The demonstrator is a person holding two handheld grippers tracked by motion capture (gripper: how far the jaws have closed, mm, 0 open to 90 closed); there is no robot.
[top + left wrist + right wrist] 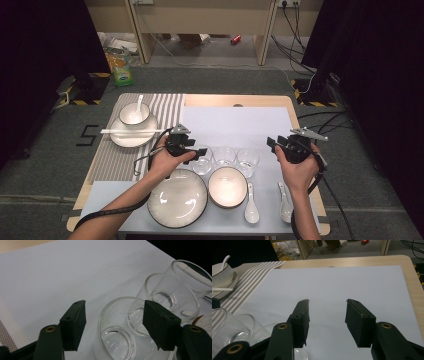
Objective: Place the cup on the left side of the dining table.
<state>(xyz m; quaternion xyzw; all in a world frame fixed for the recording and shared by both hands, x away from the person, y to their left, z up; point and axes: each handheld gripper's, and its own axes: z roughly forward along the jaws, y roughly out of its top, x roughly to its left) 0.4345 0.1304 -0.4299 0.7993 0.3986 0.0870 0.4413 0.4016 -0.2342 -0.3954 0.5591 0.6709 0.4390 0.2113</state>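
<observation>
- Three clear glasses in a row near the middle of the counter (235, 101); left glass (202, 159) between the open jaws of the left gripper (202, 153), rim seen close in the left gripper view (120, 325), pads (75, 326) apparently not pressing on it yet.
- Likely slip: smooth glass wall, narrow pads; a grip set too high on the rim or off-centre could tip the left glass.
- Likely knock: middle glass (224, 156) just beside the left one, right glass (248, 161) next in line; a right-hand pad squeezed into that small gap could push the neighbour or clink the two together.
- Further risk: large plate (177, 198) and near bowl (227, 187) just near of the glasses; a dropped glass could strike them.
- Right gripper (280, 145) held at the right, jaws wide and empty (327, 312), well apart from the row, above the white mat (337, 285).
- Counted: three glasses; two bowls, one near, one far left (134, 114) on a saucer plate (132, 136); two plates in all; three spoons, two near right (251, 204) (285, 202), one in the far bowl (138, 105); one pair of chopsticks (132, 131); one striped mat (165, 107); two grippers.
</observation>
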